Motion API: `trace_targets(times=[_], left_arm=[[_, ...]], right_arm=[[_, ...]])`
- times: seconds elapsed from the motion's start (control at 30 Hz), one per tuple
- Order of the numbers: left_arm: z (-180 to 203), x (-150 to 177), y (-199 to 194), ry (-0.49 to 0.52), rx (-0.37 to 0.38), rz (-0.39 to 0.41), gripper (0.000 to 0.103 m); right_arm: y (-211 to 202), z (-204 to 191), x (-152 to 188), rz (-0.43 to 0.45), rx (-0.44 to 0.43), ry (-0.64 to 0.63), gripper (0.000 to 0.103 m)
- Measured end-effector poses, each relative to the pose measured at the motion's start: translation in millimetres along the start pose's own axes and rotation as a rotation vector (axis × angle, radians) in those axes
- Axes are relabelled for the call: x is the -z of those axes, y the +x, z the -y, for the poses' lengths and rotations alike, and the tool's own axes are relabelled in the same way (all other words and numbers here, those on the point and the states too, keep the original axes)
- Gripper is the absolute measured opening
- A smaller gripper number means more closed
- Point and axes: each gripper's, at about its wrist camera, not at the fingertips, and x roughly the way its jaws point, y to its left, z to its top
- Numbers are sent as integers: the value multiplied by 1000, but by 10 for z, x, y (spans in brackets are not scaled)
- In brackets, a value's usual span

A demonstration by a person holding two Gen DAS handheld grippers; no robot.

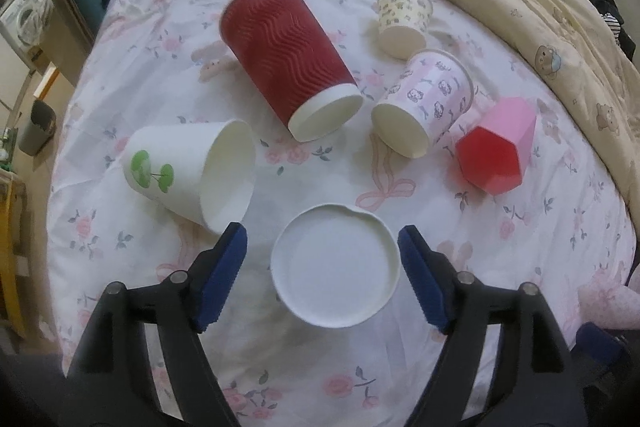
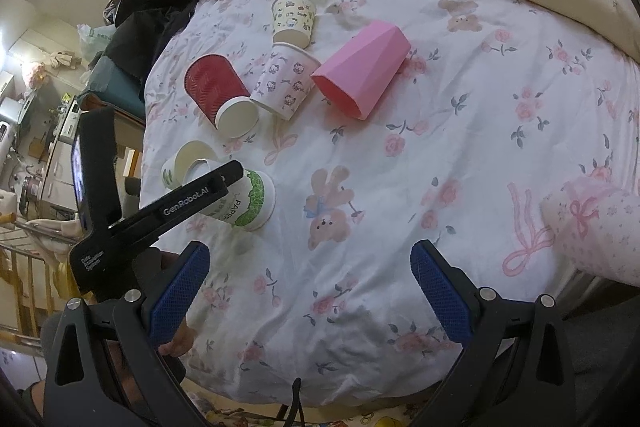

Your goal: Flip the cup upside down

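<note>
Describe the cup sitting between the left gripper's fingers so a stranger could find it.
On the floral bedsheet, nearest the left gripper, stands a white paper cup with green print. Unlike the cups lying on their sides, it stands base-up.

White green-printed paper cup [image 1: 335, 267] [image 2: 246, 201] stands inverted.

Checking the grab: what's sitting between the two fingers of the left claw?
In the left wrist view, a white paper cup, seen end-on, sits between the open left claw's blue fingers, with gaps on both sides.
</note>
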Motion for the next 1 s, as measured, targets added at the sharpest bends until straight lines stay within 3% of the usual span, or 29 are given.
trace_targets(times=[0.27,0.67,0.8,0.93,1.0], left_arm=[[-118,5,-413,20,9,81,75],[-698,264,-1266,-17,44,220,75],[-828,501,-1332,-22,26,227,87],[-892,725,-1372,-44,28,239,88],[-909,795,-1380,-52,29,246,93]], right_arm=[[-91,-39,12,38,2,-24,102],[-127,-160,58,68,14,-70,102],[-109,-318,83,86,26,-138,102],[-80,-509,133,112,48,-228,102],[-78,-602,157,133,62,-275,102]])
